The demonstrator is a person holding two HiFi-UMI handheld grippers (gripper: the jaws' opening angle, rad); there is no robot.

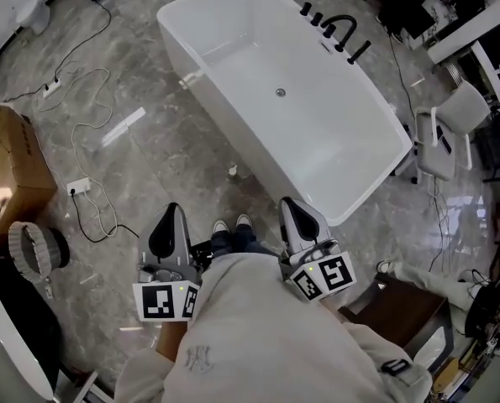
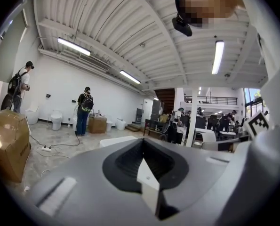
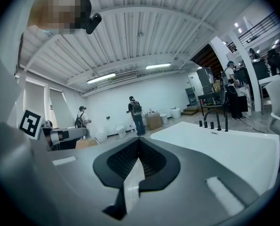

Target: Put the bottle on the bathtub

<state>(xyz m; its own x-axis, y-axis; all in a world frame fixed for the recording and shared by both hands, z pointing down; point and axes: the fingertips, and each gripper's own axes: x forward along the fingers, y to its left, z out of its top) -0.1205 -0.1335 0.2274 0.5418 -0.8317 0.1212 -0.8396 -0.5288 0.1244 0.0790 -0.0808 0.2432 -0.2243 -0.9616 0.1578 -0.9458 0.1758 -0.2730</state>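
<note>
Bathtub [image 1: 317, 133]: glossy white, rounded rectangle, on veined grey marble floor [image 1: 149, 149], 12 o'clock of both grippers; curved matte-black faucet [image 1: 338, 32] at its 1 o'clock rim. Small white object [image 1: 232, 170] beside its 7 o'clock wall, unidentifiable. Left gripper [image 1: 172, 212] and right gripper [image 1: 287, 203], ribbed black pads, clenched on nothing
</note>
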